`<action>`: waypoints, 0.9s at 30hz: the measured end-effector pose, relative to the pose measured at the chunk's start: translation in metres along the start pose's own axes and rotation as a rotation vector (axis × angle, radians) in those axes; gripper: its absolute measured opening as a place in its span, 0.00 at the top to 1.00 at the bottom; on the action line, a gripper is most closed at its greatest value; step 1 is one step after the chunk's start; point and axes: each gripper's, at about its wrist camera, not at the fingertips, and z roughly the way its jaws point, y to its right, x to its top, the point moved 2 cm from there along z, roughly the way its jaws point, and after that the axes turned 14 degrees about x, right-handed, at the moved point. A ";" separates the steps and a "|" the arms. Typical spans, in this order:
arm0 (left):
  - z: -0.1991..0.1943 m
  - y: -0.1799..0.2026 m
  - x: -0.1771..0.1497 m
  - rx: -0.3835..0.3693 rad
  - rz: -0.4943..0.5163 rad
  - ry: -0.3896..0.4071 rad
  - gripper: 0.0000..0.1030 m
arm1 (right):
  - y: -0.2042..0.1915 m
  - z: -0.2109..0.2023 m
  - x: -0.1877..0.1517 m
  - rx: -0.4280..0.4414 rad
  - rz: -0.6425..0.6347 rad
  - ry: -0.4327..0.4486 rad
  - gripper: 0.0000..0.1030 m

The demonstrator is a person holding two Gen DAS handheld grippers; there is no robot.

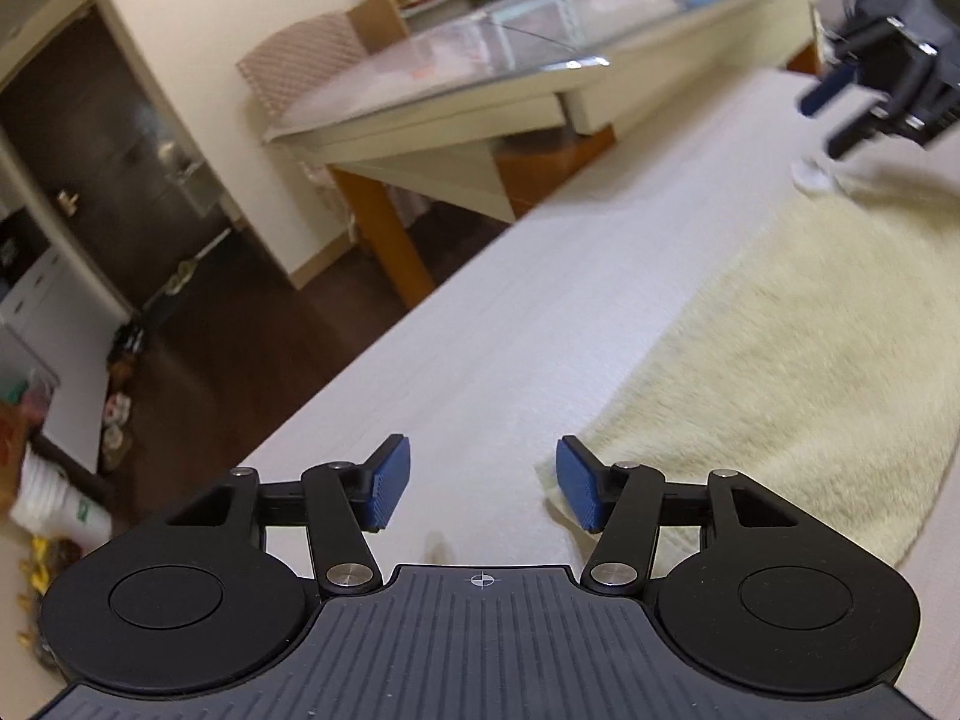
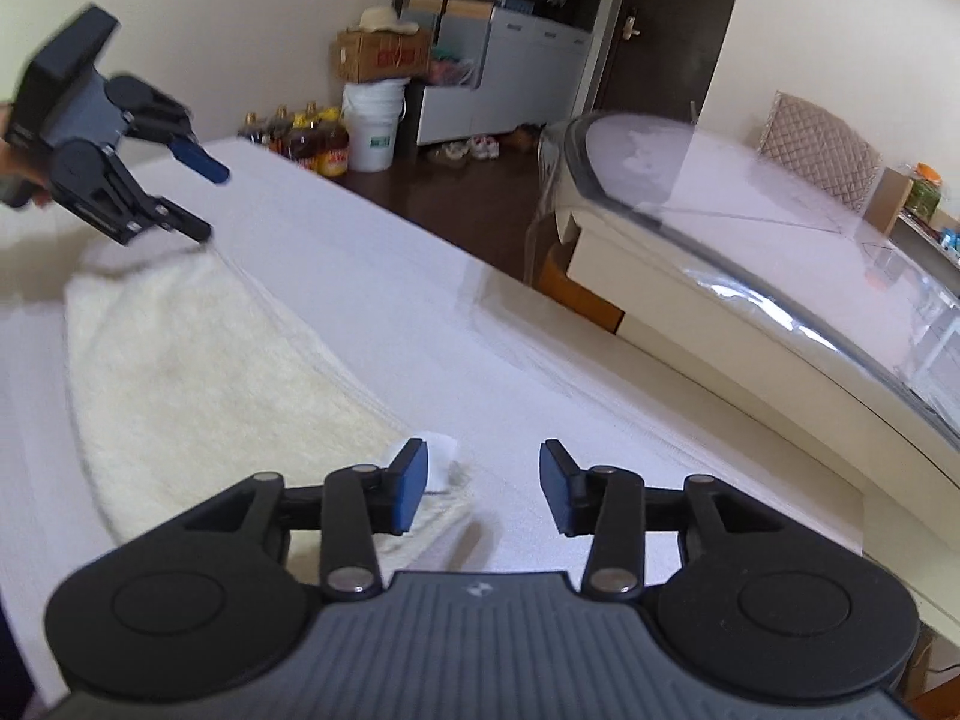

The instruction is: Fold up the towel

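White surface (image 2: 420, 312) in a lived-in room, glass-topped table (image 2: 750, 222) far right. Cream towel (image 2: 198, 360) spread flat on the surface. Far back, a white bucket (image 2: 372, 126) under a cardboard box (image 2: 384, 57), contents hidden, with bottles (image 2: 306, 141), probably oil, beside. Left gripper (image 1: 483, 489) and right gripper (image 2: 483, 489) both spread apart, holding nothing.

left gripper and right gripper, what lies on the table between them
The cream towel, spread flat on the white table, spans from the left gripper to the right gripper; the right wrist view shows it.
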 end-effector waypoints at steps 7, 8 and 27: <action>-0.017 -0.029 -0.010 0.061 -0.121 0.011 0.29 | -0.068 -0.029 0.009 0.059 -0.008 0.112 0.55; -0.023 -0.035 -0.014 0.067 -0.149 0.011 0.27 | -0.081 -0.029 0.011 0.070 -0.026 0.119 0.55; -0.103 -0.087 -0.097 0.032 -0.468 -0.023 0.00 | -0.280 0.116 0.049 -0.070 -0.476 -0.069 0.66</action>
